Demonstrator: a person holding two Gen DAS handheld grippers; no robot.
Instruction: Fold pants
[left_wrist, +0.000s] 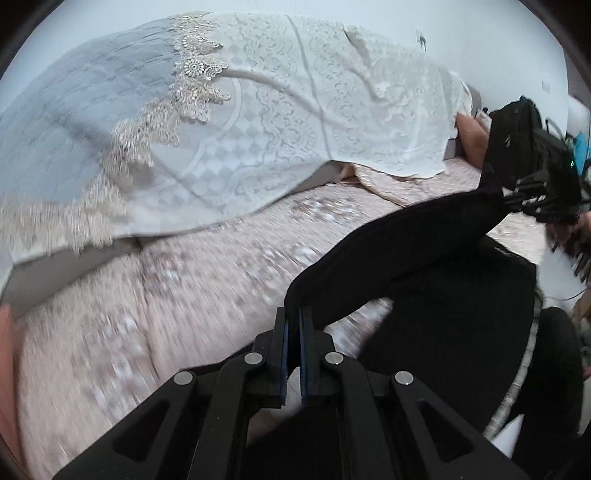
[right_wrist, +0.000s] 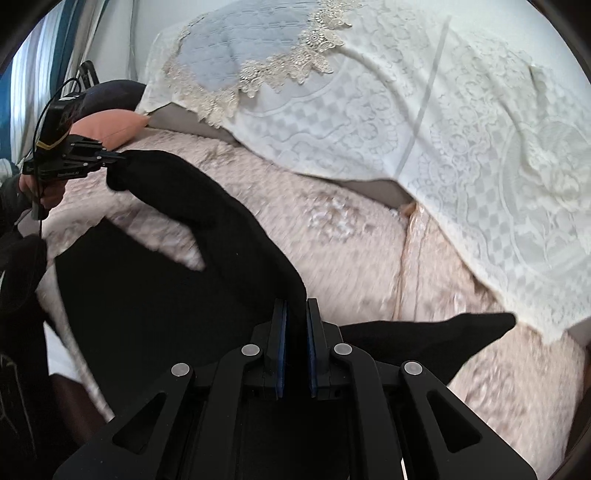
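Black pants hang stretched between my two grippers above a pink sofa seat. My left gripper is shut on one end of the cloth; it also shows in the right wrist view at the far left. My right gripper is shut on the other end of the pants; it shows in the left wrist view at the right. A loose black end trails to the right on the seat. The rest of the pants sags below the grippers.
The pink quilted sofa seat lies below. A white lace cover drapes over the grey backrest. A salmon cushion sits at the sofa's end. The person's dark clothing is at the right edge.
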